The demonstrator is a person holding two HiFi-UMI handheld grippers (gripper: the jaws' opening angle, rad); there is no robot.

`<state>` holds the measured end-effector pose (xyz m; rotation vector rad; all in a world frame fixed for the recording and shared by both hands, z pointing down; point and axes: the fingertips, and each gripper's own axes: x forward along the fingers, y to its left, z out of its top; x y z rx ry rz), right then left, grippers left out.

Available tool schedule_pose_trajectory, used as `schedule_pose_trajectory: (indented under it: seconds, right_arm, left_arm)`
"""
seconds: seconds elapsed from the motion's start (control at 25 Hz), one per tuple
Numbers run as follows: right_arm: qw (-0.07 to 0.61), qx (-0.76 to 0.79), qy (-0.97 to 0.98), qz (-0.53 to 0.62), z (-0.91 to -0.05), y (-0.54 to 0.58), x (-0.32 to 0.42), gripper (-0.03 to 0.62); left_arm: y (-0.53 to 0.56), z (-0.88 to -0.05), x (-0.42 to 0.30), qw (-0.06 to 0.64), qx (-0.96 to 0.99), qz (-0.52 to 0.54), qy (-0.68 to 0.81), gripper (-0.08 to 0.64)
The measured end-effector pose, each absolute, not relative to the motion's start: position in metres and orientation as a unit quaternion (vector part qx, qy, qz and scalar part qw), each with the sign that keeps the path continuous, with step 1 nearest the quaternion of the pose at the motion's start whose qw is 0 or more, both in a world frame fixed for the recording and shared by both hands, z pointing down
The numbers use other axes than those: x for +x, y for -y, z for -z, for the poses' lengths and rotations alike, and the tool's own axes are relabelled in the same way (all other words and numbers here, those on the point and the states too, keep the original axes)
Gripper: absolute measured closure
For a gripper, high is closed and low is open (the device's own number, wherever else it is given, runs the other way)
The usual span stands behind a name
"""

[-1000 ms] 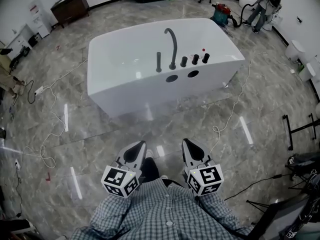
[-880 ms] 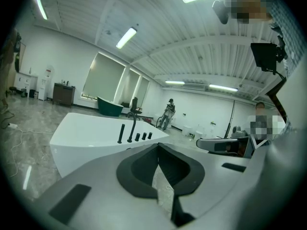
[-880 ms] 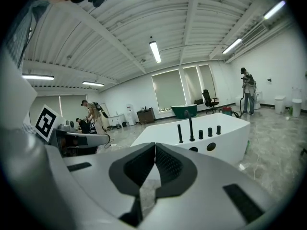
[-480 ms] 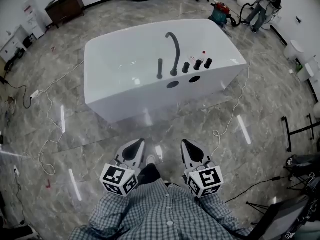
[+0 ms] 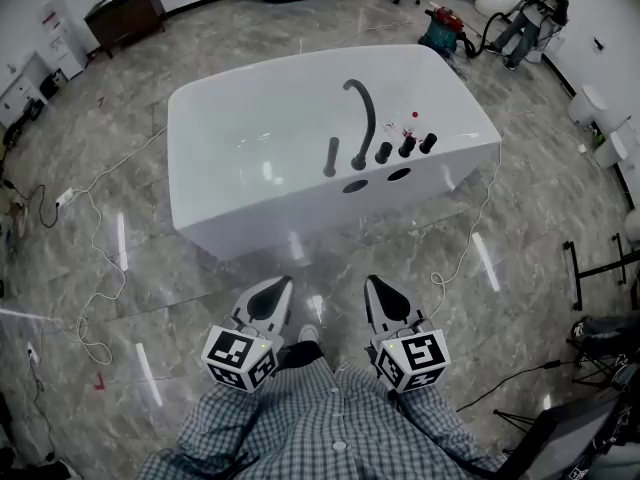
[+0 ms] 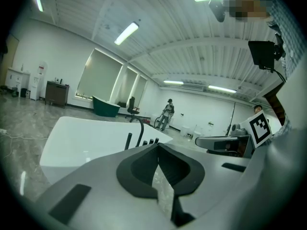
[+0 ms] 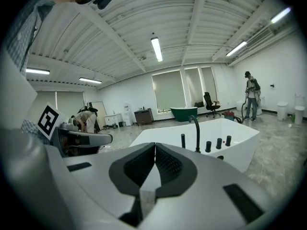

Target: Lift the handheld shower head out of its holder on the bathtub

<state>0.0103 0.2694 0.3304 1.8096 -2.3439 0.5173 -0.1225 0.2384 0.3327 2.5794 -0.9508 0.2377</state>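
The white bathtub stands on the marble floor ahead of me. On its near rim the black handheld shower head stands upright in its holder, left of the curved black spout and three black knobs. My left gripper and right gripper are side by side low in the head view, well short of the tub, both shut and empty. In the left gripper view the shower head shows beyond the left gripper. In the right gripper view, the shower head is right of the right gripper.
White cables trail over the floor left of the tub, and another cable runs on the right. A person with a vacuum works at the far right. A dark cabinet is at the far left; black stands crowd the right edge.
The bathtub has drawn nearer and slid right in the head view. Both grippers keep their place in front of my body, still shut.
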Motion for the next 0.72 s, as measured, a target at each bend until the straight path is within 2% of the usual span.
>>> schedule_pose_trajectory:
  seconds: [0.72]
  right_arm:
    - [0.075,0.624,0.759,-0.171,-0.332,-0.194,0.006,0.575]
  left_arm:
    - [-0.172,-0.349,-0.14,0.207,0.917,-0.086,0.331,0.554]
